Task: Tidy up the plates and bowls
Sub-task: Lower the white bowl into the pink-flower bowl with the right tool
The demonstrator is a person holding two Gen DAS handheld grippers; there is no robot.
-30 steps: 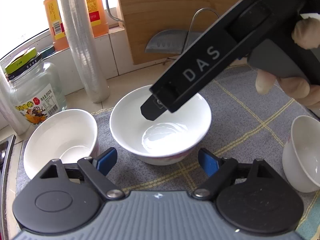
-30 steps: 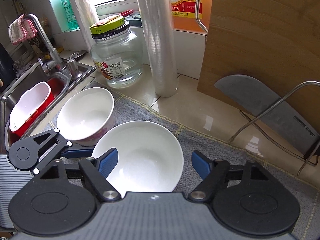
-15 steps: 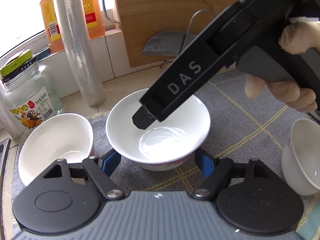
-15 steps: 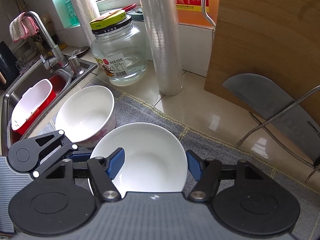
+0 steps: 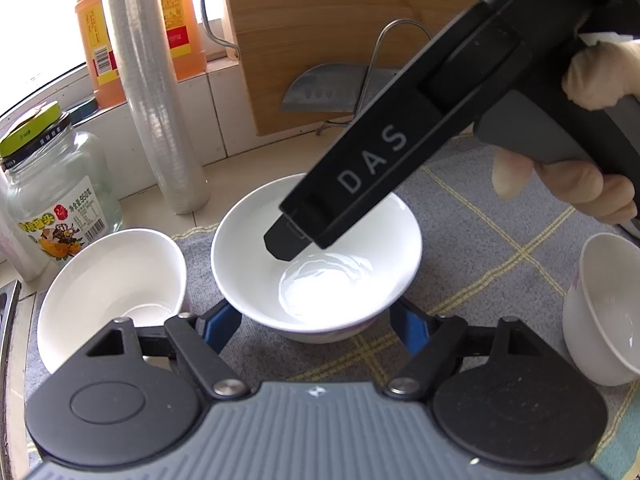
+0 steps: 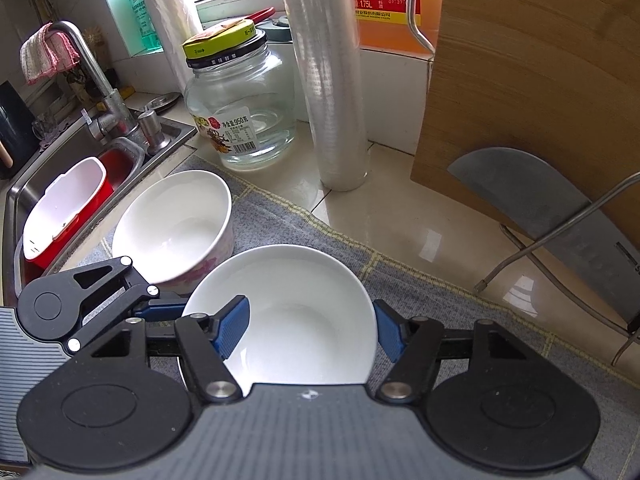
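Three white bowls stand on a grey checked mat [image 5: 480, 240]. The middle bowl [image 5: 320, 272] sits between the blue pads of my left gripper [image 5: 316, 320], which press low on its two sides. My right gripper [image 6: 312, 324] is shut on the same bowl [image 6: 304, 312]: its left pad lies inside the rim and its right pad against the outside. In the left wrist view its black finger [image 5: 304, 236] dips into the bowl, held by a person's hand [image 5: 580, 188]. A second bowl [image 5: 116, 288] stands to the left and a third [image 5: 604, 312] at the right edge.
Behind the mat stand a glass jar [image 6: 240, 112], a roll of plastic film [image 6: 332, 80], orange bottles [image 5: 96, 40], and a wooden board [image 6: 540, 80] with a cleaver [image 6: 540, 192] on a wire rack. A sink [image 6: 60, 184] holding a red-and-white tub lies to the left.
Both grippers' jaws have narrowed onto the middle bowl. The right gripper's left pad has come in over the rim. Neither hand has shifted much.
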